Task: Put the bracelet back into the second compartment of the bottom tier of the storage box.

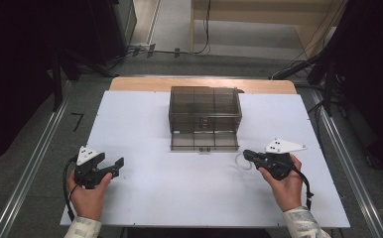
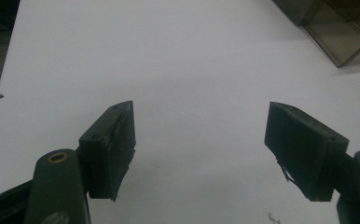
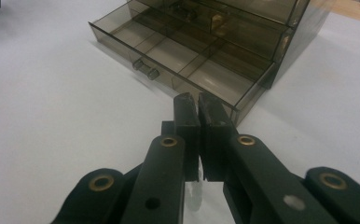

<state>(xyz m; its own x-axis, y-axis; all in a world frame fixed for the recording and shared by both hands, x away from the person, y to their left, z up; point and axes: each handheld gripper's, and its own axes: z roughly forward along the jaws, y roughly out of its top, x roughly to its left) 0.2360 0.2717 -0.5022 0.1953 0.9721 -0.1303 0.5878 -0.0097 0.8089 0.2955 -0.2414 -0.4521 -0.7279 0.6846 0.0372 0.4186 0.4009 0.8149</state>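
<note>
Black left tool (image 2: 199,144) spread wide over bare white table (image 2: 169,56), right tool (image 3: 197,105) pinched on clear ring (image 1: 241,161)

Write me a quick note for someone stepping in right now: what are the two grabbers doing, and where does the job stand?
Left gripper: open, holding nothing, over bare white table.
Right gripper: jaws shut on a clear ring, just right of the drawer's front corner.
Smoky plastic drawer box sits mid-table, its bottom drawer pulled out, compartments look empty.
Done: drawer open, ring picked up.
Left, probably: put the ring into a compartment and push the drawer shut.
</note>
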